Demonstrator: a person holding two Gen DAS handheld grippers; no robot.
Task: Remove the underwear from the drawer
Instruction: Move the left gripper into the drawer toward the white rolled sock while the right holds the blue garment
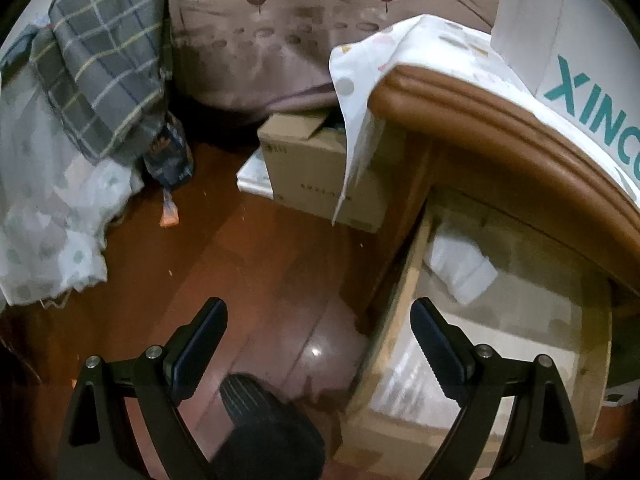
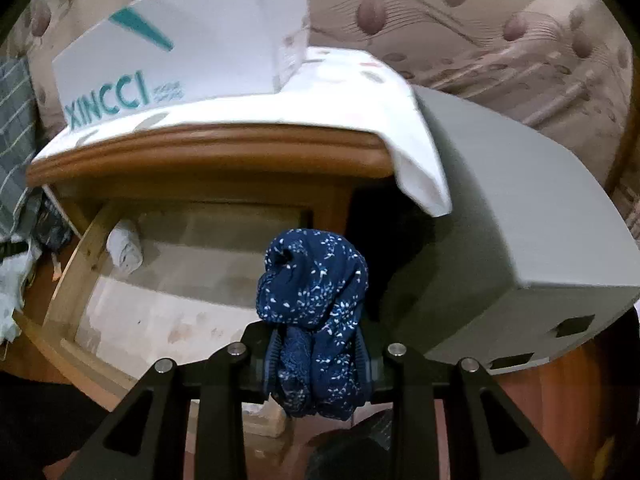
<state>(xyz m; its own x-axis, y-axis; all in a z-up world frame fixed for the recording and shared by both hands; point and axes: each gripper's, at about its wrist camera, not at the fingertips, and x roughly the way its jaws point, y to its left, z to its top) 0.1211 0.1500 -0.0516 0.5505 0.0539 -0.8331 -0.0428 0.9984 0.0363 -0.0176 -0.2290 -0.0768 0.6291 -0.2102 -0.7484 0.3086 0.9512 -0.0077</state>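
My right gripper (image 2: 316,354) is shut on rolled dark blue underwear with white specks (image 2: 314,280), lifted above the front right corner of the open wooden drawer (image 2: 76,264). A white rolled cloth (image 2: 125,250) lies in the drawer's far left corner; it also shows as the white roll (image 1: 460,270) in the left wrist view. My left gripper (image 1: 320,324) hangs open with nothing between its fingers, over the floor by the drawer's left side wall (image 1: 396,312).
The wooden nightstand top (image 2: 208,148) carries a white cloth (image 2: 404,120) and a white XINCCI box (image 2: 180,52). A grey box (image 2: 516,224) stands right of the nightstand. A cardboard box (image 1: 308,160), bedding (image 1: 52,192) and a dark foot (image 1: 264,424) are on the brown floor (image 1: 224,264).
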